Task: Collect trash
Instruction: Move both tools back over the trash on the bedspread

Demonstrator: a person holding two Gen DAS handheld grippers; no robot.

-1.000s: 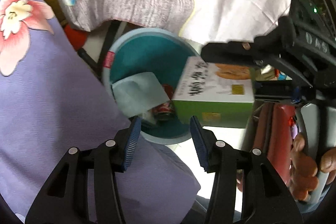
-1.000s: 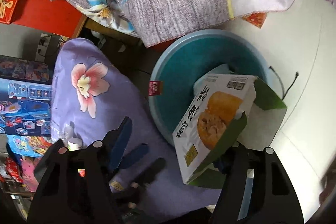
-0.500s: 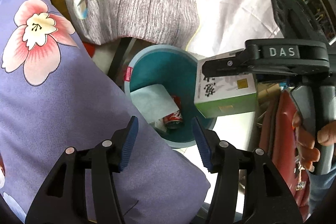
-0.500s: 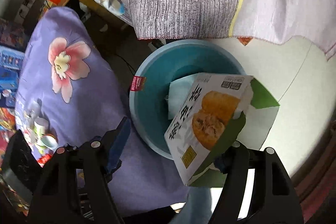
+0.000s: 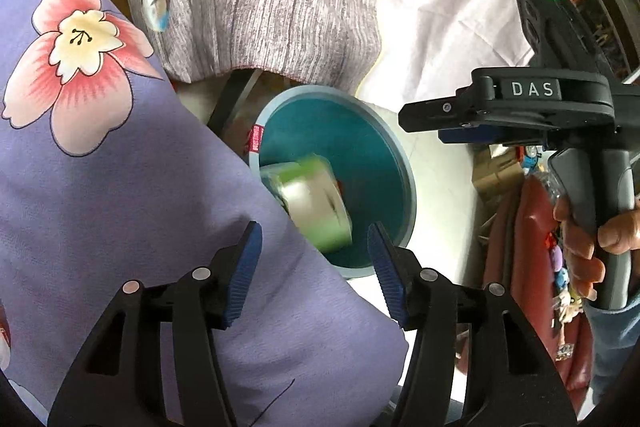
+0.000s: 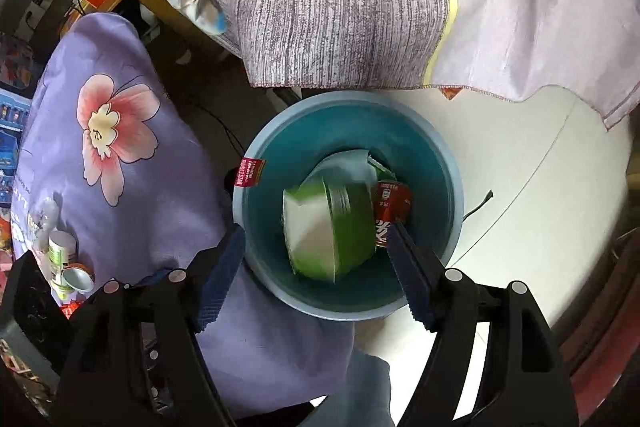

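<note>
Inside the round teal plastic bin [image 6: 436, 163] sits a blurry green-and-white cardboard box [image 6: 328, 227] beside a red can [image 6: 390, 203]. Right gripper [image 6: 316, 267] gapes wide, holding nothing. Left gripper [image 5: 314, 267] is wide open and empty too.

A blurred green-and-white carton [image 5: 310, 205] sits inside a teal bin [image 5: 372, 147] on a pale floor [image 5: 440, 187], a red label [image 5: 255, 139] fixed at the bin's rim. In the foreground the left tool [image 5: 314, 259] hangs with its blue-padded fingers [image 5: 244, 267] spread apart and nothing between them, above a lilac quilt [image 5: 120, 207] printed with a pink flower [image 5: 76, 67]. At right, a hand [image 5: 588, 247] grips the handle of the right tool [image 5: 500, 115], marked "DAS", held beyond the bin's far rim, under a draped grey-striped cloth [image 5: 288, 7]
</note>
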